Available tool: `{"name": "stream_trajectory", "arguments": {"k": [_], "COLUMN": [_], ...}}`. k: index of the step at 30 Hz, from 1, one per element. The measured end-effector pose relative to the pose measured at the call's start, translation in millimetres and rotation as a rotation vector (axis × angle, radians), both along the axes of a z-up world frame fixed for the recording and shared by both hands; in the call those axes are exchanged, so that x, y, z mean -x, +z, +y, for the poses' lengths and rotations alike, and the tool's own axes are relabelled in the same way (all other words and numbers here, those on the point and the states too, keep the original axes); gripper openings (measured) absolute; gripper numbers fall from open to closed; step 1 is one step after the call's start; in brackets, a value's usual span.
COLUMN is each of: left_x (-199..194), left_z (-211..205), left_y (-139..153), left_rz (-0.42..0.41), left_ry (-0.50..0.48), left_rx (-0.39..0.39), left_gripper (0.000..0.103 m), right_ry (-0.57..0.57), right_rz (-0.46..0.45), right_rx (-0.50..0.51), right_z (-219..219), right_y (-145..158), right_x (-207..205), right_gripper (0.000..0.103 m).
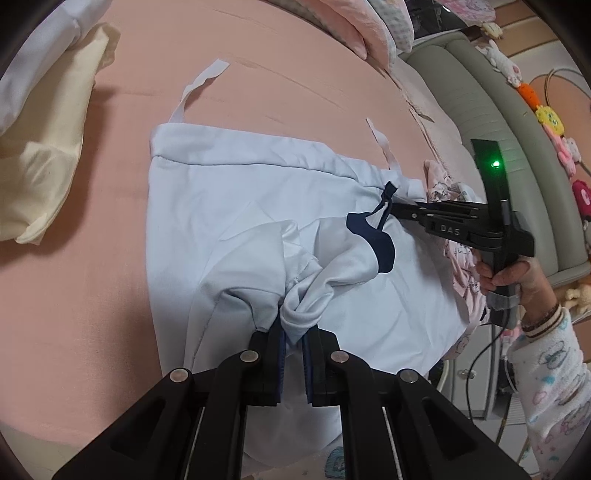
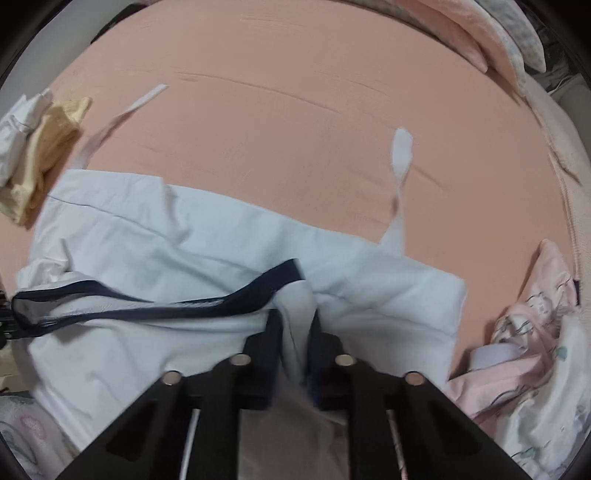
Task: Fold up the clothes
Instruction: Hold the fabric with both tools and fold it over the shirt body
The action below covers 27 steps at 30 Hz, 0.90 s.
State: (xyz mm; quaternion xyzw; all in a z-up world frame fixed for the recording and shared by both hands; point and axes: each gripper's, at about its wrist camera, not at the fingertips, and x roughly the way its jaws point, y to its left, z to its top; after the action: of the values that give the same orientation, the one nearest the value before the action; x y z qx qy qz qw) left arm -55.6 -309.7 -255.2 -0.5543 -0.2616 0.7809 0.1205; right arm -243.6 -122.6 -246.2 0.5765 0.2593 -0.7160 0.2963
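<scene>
A peach-sheeted bed [image 1: 110,332] spreads beyond each hand-held gripper, left [image 1: 293,332] and right [image 2: 295,328], both pinching the pale blue garment [image 1: 221,206]; pillows [image 1: 354,33] lie farther ahead.

Pale blue garment [image 1: 229,206]: soft matt woven cloth, smooth with shallow creases, stitched hem at the far edge; navy trim [image 1: 373,236] of darker matt fabric, white tie straps [image 1: 199,85] of thin limp cloth. Bed sheet [image 1: 110,280]: peach matt cloth, fine even weave, faint wrinkles. Cream garment [image 1: 48,147], far left: matt, slightly crumpled cloth. Pink printed garment [image 2: 532,317], right: soft matt fabric. Left gripper [image 1: 293,332] and right gripper [image 2: 295,332]: black matt plastic bodies, dull silver metal pins, dark blue pad faces. Sleeve [image 1: 554,387]: fleecy printed cloth.
</scene>
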Motion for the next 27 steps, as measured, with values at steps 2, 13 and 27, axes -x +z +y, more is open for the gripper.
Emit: {"name": "stream_trajectory", "arguments": {"k": [2,13,27], "left_x": [0.4,-2.0,-17.3], "left_z": [2.6,7.2,14.3], "left_y": [1.9,18.9,32.2], "left_rz": [0.001,0.009,0.026], "left_ry": [-0.005,-0.001,0.015], "left_rx": [0.025,0.081,0.131], "left_gripper": [0.007,0.007,0.007], "right_ry": [-0.005,-0.079,-0.131], "right_rz": [0.004,-0.038,-0.094], "right_rx": [0.015,0.136,0.205], "right_z": [3.5,47.7,88.4], "right_y": [5.0,41.8,31.0], "right_x": [-4.5,-25.3,-61.7], "right_gripper": [0.008,0.007,0.007]}}
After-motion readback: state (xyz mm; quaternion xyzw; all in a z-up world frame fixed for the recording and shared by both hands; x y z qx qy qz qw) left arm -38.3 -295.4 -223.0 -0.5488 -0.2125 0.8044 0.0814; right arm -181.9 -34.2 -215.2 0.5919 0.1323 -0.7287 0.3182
